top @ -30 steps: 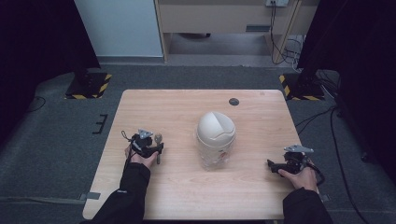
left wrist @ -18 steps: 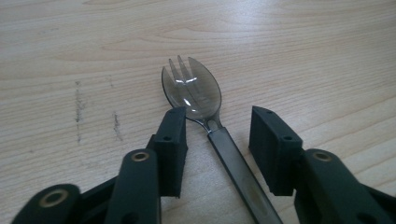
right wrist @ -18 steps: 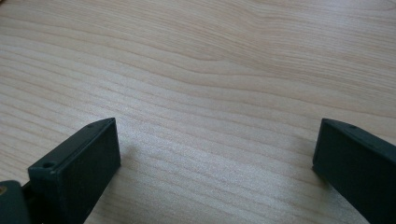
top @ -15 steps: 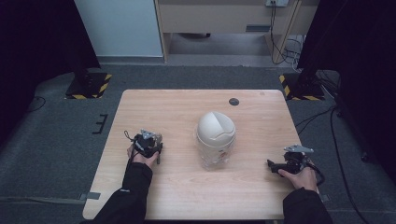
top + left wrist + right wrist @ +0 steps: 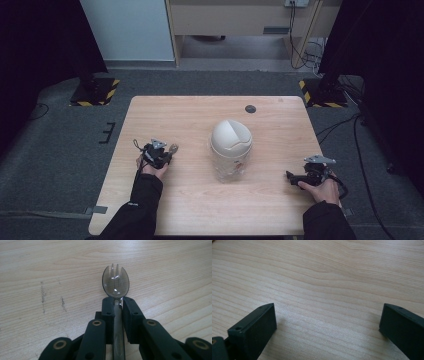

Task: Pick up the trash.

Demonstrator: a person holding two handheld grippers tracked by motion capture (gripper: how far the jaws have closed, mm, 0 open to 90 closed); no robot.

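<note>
Item: one small white bin (image 5: 230, 150) with a domed swing lid, upright at the middle of the wooden desk (image 5: 190, 115); its lower body looks clear. To the bin's left, near but apart from it, the left gripper (image 5: 167, 152) is held in a hand, its fingers (image 5: 109, 312) clamped on the handle of a clear plastic spork (image 5: 115, 282), the tined bowl sticking out past the tips and pointing toward the bin. To the bin's right, farther off near the desk edge, the right gripper (image 5: 295, 176) rests low over bare wood, its fingers (image 5: 258, 326) spread wide with nothing between them. Beyond the bin, a small dark disc (image 5: 250, 109) lies on the desk. Risk, as I judge it: the grip on the smooth, thin handle is narrow, so the spork could pivot or slip if pressed against the lid, and an unsteadied light bin could tip or slide.
</note>
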